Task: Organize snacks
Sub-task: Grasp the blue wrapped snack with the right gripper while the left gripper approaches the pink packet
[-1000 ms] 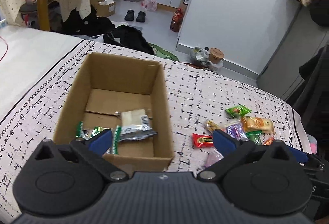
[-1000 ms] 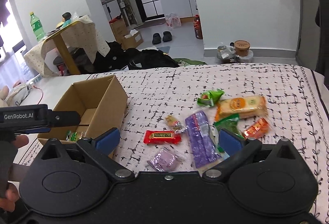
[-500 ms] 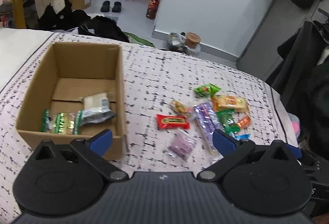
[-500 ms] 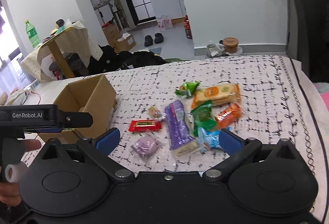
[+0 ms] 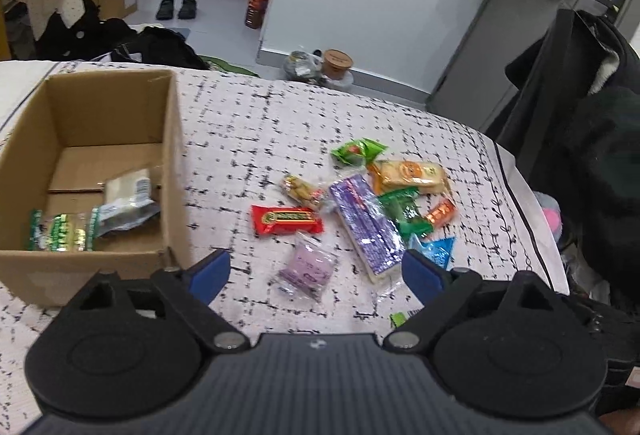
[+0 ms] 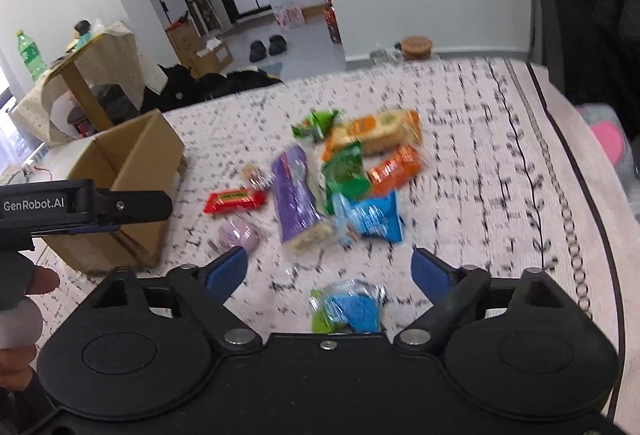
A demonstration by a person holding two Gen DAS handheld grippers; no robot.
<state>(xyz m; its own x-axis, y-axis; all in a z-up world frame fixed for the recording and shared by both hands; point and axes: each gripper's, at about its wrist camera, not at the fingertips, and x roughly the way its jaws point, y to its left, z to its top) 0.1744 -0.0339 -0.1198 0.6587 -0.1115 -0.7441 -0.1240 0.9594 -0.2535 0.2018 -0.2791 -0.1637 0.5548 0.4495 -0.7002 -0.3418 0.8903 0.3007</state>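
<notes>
The left tool [image 5: 316,274] has its blue-padded jaws spread and closing, with nothing pinched; between them, on the bed below, lies a small pale-purple clear-wrapped snack [image 5: 307,268]. The right tool [image 6: 330,271] is likewise spread and closing on nothing; a blue and green crinkled packet [image 6: 348,309] lies on the cover beneath its gap, not touched by either pad.

Landmark: the long purple foil-wrapped bar [image 5: 368,225], lying on the white bed cover with black grid print [image 5: 256,123]. Just left of it lies a flat red wrapped candy bar [image 5: 286,220]; touching its far left corner is a small clear packet of brownish pieces [image 5: 302,189]. At its far right sits a rectangular orange-and-tan biscuit pack [image 5: 408,175], and beyond that a small green pillow packet [image 5: 358,151]. Against its right side lies a dark green wrapper [image 5: 404,213], with a small orange sachet [image 5: 440,213] further right. Near its near-right end lies a light blue packet [image 5: 434,250].

Well left of the purple bar stands an open brown cardboard box [image 5: 174,155]. Inside it lie a green-and-clear striped packet [image 5: 62,231] and a cream-and-silver foil pack [image 5: 128,197].

In the right wrist view the left tool's black arm appears at the left edge, held by a person's hand [image 6: 18,299].
</notes>
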